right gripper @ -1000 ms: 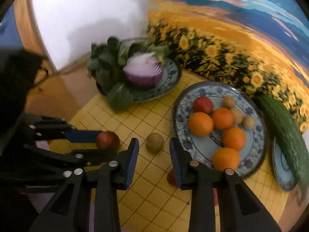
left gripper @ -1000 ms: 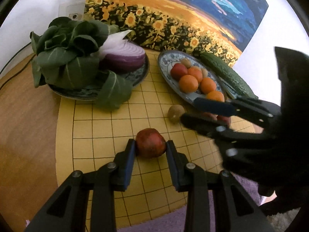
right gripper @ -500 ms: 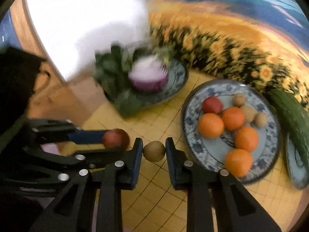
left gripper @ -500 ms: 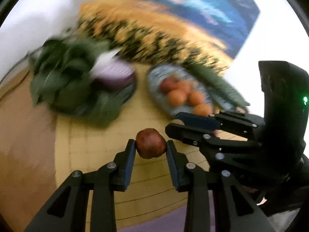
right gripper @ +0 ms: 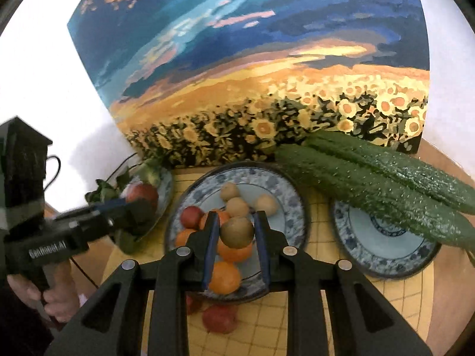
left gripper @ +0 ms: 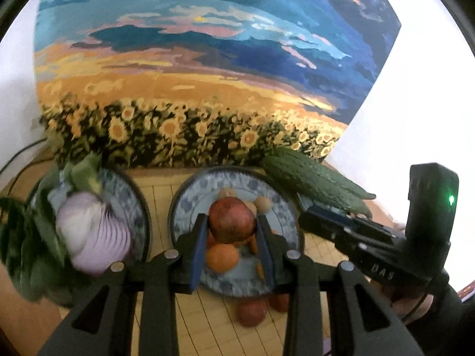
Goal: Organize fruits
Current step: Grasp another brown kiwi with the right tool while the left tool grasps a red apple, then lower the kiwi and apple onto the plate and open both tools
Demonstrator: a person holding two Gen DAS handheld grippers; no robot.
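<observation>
The left tongs (left gripper: pixel 232 233) pinch a dark red fruit (left gripper: pixel 232 219) above the blue-patterned fruit plate (left gripper: pixel 190 204); the right tongs (right gripper: pixel 237 234) pinch a brown kiwi (right gripper: pixel 237 231) over the same plate (right gripper: pixel 285 198), which holds oranges (right gripper: pixel 224 276) and small brown fruits. At 9 o'clock of it, a halved red onion (left gripper: pixel 92 237) and leafy greens (left gripper: pixel 23 252) fill another plate. At 2 o'clock, cucumbers (right gripper: pixel 371 178) lie across a third plate (right gripper: pixel 383 255). Two red fruits (right gripper: pixel 219 317) rest on the tabletop (right gripper: pixel 297 326) at 6 o'clock. A sunflower painting (right gripper: pixel 252 74) stands behind.
</observation>
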